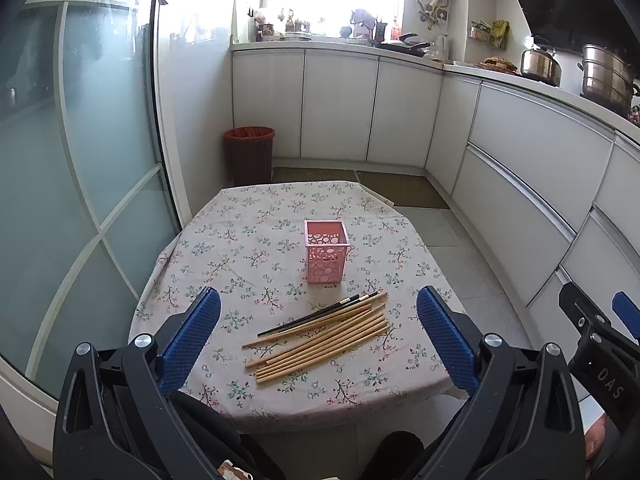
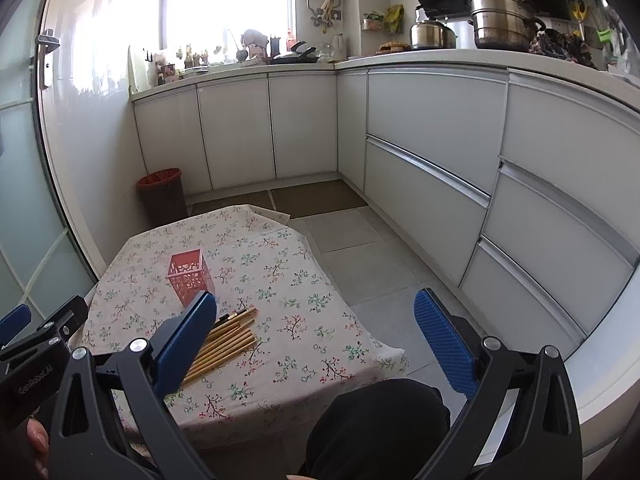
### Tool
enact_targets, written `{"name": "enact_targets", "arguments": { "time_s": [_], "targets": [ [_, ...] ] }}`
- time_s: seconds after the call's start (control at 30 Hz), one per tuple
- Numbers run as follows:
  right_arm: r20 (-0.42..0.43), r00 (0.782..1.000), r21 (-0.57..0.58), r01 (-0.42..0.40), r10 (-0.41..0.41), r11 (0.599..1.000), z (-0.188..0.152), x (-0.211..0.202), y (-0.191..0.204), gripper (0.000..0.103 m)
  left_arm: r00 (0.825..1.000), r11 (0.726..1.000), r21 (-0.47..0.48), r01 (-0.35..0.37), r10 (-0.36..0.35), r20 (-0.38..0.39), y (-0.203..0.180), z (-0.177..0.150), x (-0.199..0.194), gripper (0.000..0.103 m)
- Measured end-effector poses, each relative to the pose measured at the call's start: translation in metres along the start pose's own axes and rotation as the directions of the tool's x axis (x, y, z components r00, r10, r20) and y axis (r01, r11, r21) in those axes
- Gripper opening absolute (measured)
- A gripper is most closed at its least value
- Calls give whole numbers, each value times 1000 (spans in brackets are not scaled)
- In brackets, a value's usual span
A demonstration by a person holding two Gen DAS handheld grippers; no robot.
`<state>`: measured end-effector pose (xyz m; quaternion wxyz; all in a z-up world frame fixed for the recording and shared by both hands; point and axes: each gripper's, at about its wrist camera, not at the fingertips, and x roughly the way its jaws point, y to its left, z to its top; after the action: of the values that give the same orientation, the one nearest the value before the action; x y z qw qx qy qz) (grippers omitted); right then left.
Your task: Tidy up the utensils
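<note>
Nearest the lens, black clamp arms and blue ridged pads: left gripper point(image 1: 319, 320) spread wide and holding nothing, poised above the near edge of the table point(image 1: 224, 240); right gripper point(image 2: 316, 322) likewise spread wide, gripping nothing, hanging over the table's right corner and the grey floor tiles point(image 2: 352, 240). Between the left pads point(image 1: 192, 340), a loose row of chopsticks point(image 1: 320, 334) flat on the floral tablecloth point(image 1: 248, 216), mostly pale bamboo, with a dark pair along the far side, tips angled up to the right. Just beyond those, close but apart, a pink perforated holder point(image 1: 326, 256), upright, square, with no chopsticks showing in it. From the right wrist view, same chopsticks point(image 2: 230, 338) partly hidden behind the left pad, holder point(image 2: 189, 275) further back. Past the table, a brown bin with a red liner point(image 1: 249, 154) by the white cabinets point(image 1: 340, 108); steel pots point(image 2: 502, 20) on the counter. Dark-clothed knee point(image 2: 376, 428) below the table edge.
</note>
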<state>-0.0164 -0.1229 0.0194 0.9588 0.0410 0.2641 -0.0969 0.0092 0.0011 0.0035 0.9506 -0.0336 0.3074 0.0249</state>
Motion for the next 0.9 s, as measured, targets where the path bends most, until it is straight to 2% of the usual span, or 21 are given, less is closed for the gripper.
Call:
{"name": "enact_targets", "arguments": {
  "time_s": [0.4,0.47,0.53,0.57,0.6,0.63,0.67,0.7,0.73,0.77,0.8,0.9],
  "targets": [
    [-71,997,28,-1,3,1000,-4,30,-5,97,998,1000,10,-11,12,-67,-3,-1,30,96],
    [-106,994,65,-23,30,998,-6,39,-10,97,996,1000,24,-2,5,-94,-2,2,42,96],
    [-150,986,133,-59,79,989,-9,52,-20,97,988,998,61,31,-21,-155,-6,7,60,96],
    [-171,980,166,-73,102,983,-11,60,-25,97,975,994,75,82,-64,-215,-8,9,75,96],
    [-192,974,192,-85,123,978,-14,67,-28,97,953,987,74,143,-117,-281,-9,9,90,96],
    [-216,966,213,-99,145,972,-17,75,-32,97,913,975,58,213,-177,-367,-11,8,109,96],
    [-236,958,231,-108,163,967,-20,82,-35,97,853,960,17,280,-241,-462,-13,6,132,96],
    [-251,953,245,-109,171,963,-22,89,-38,97,786,945,-35,326,-292,-545,-14,2,153,96],
    [-262,950,255,-104,172,961,-24,94,-41,97,733,933,-70,353,-323,-599,-16,-1,170,96],
    [-268,949,259,-98,169,961,-26,99,-44,97,695,928,-89,363,-333,-637,-21,-3,188,96],
    [-271,949,261,-90,162,961,-26,103,-46,97,683,931,-71,358,-313,-659,-28,-4,201,96],
    [-282,950,269,-58,136,961,-27,116,-53,97,680,921,53,385,-245,-691,-61,-5,226,96]
  ]
}}
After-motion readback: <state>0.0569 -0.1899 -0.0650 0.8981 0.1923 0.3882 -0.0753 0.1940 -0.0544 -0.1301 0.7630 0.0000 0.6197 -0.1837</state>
